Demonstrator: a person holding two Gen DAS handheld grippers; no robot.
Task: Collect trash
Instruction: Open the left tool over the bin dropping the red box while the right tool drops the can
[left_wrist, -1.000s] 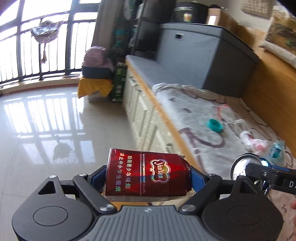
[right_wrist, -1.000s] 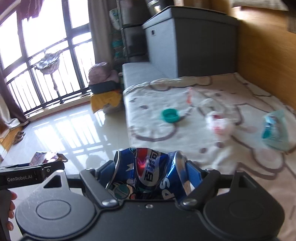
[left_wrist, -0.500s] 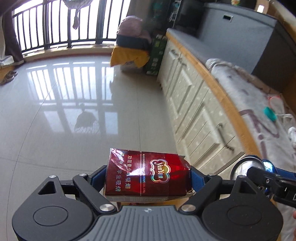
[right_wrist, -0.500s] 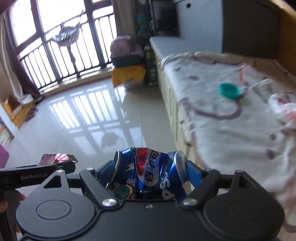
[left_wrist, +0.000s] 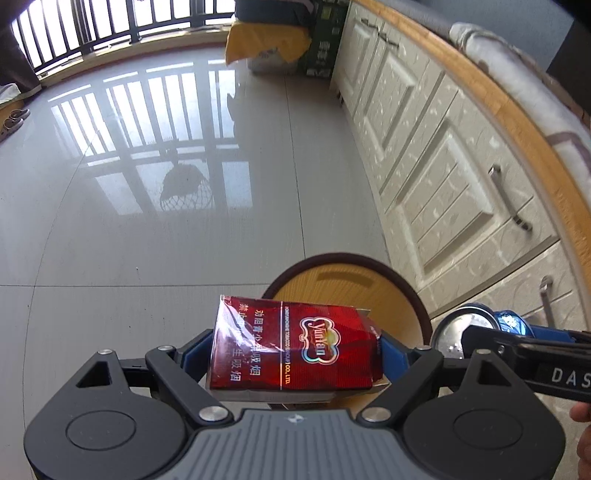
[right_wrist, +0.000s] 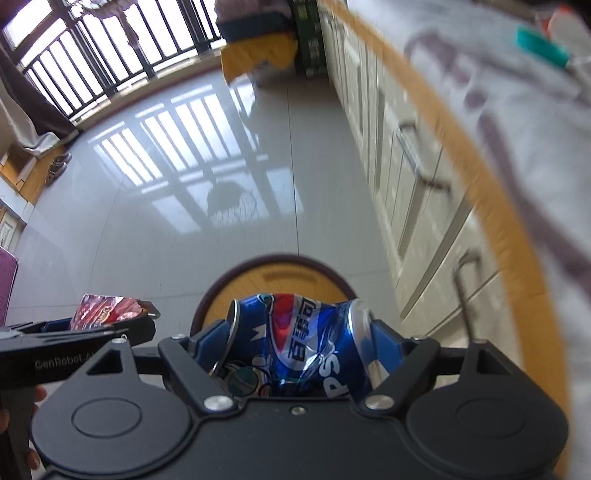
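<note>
My left gripper is shut on a red cigarette pack, held crosswise between its blue pads. My right gripper is shut on a crushed blue Pepsi can. Both point steeply down over a round wooden bin with a dark rim, standing on the floor; the same bin shows just beyond the can in the right wrist view. The can in the right gripper appears at the lower right of the left wrist view. The pack in the left gripper appears at the left of the right wrist view.
White cabinet drawers with metal handles run along the right under a wooden edge and a patterned cover. A teal lid and other litter lie on the cover. Glossy grey floor tiles spread left. A yellow-covered pile sits by the railing.
Both grippers have sunk and tipped downward, away from the covered bench top toward the floor. The round wooden bin has come into view below them. Pack and can stay gripped.
</note>
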